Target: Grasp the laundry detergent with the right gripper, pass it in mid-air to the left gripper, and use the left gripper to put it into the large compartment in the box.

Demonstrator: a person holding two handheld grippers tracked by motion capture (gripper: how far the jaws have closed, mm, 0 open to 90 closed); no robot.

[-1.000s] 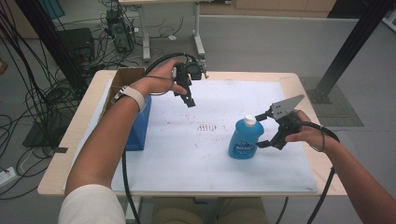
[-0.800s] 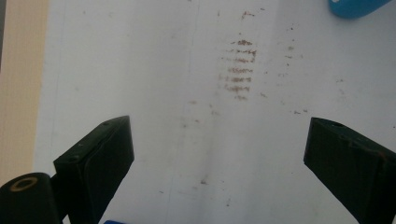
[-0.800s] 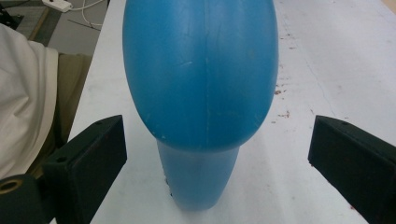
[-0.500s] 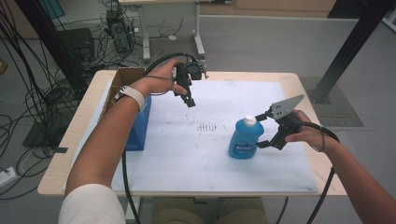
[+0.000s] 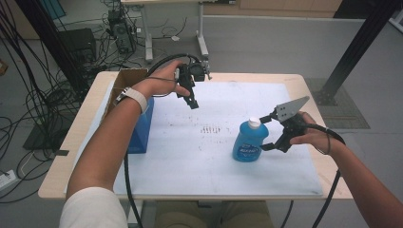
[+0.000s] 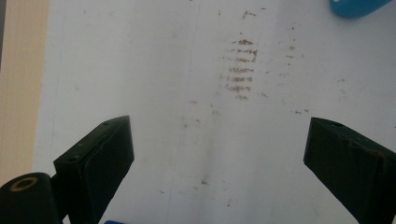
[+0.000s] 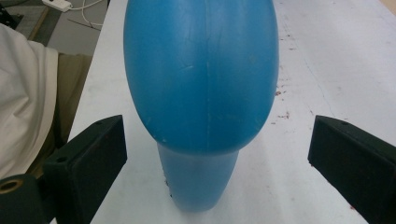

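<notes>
Standing upright near right edge of white-covered table: blue plastic bottle with white cap. Right gripper straddling it, jaws wide, not pressing, presumably lined up for grasp. Left gripper aloft, wide open, empty, keeping clear.

Bottle upright on table, between right gripper jaws, untouched; box left of left gripper jaws

Soft, even indoor light — nothing harsh anywhere.
The white mat glows bright and washes slightly pale, with only faint shadows under the forearms. Up close, the blue bottle carries a gentle sheen and goes soft, while the black jaws turn nearly featureless — the high view looks a touch grainy.
</notes>
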